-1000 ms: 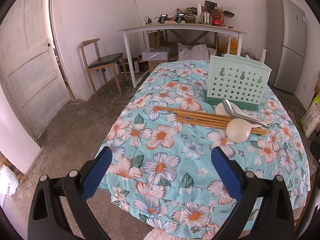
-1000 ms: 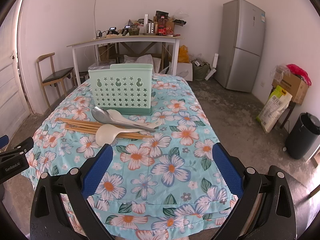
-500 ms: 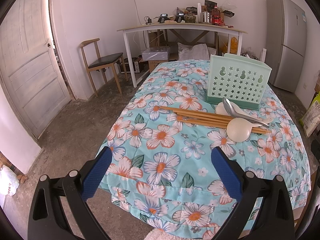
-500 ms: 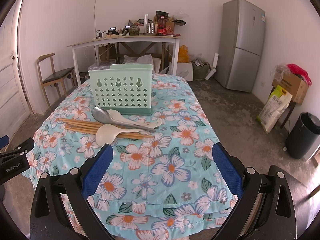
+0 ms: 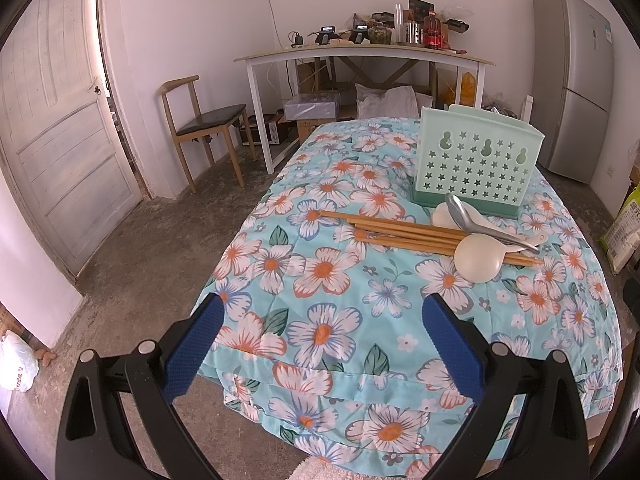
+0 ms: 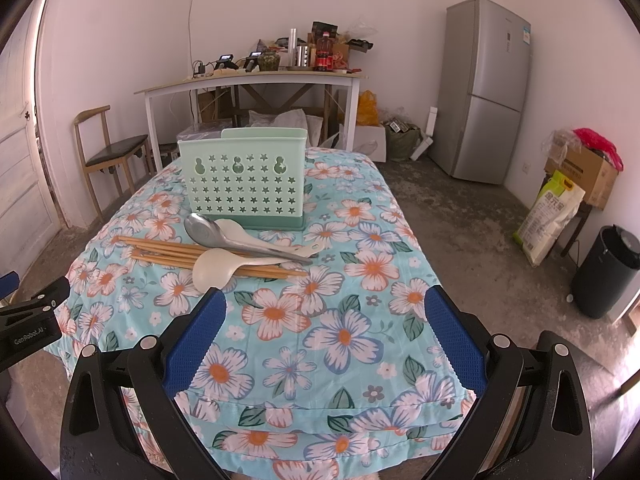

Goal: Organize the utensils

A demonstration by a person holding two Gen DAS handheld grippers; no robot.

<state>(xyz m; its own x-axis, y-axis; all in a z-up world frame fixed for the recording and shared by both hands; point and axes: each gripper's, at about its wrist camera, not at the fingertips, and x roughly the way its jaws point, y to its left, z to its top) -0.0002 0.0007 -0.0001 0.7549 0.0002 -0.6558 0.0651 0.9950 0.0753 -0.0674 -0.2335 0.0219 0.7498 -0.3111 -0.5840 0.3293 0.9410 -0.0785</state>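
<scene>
The left gripper (image 5: 320,336) and right gripper (image 6: 324,330) both hang at the bottom of their frames with jaws spread wide and nothing between them, level and pointing forward over the near edge of the desk draped in a light blue floral cloth (image 6: 320,360). Nothing is sorted yet, so this looks like the opening approach. Mid-frame lie the bamboo chopsticks (image 6: 168,250), a cream plastic spoon (image 6: 212,272) and a steel spoon (image 6: 208,230) heaped across them. Behind stands the mint green perforated utensil holder (image 6: 244,184). Next comes reaching forward to pinch one spoon off the top.
</scene>
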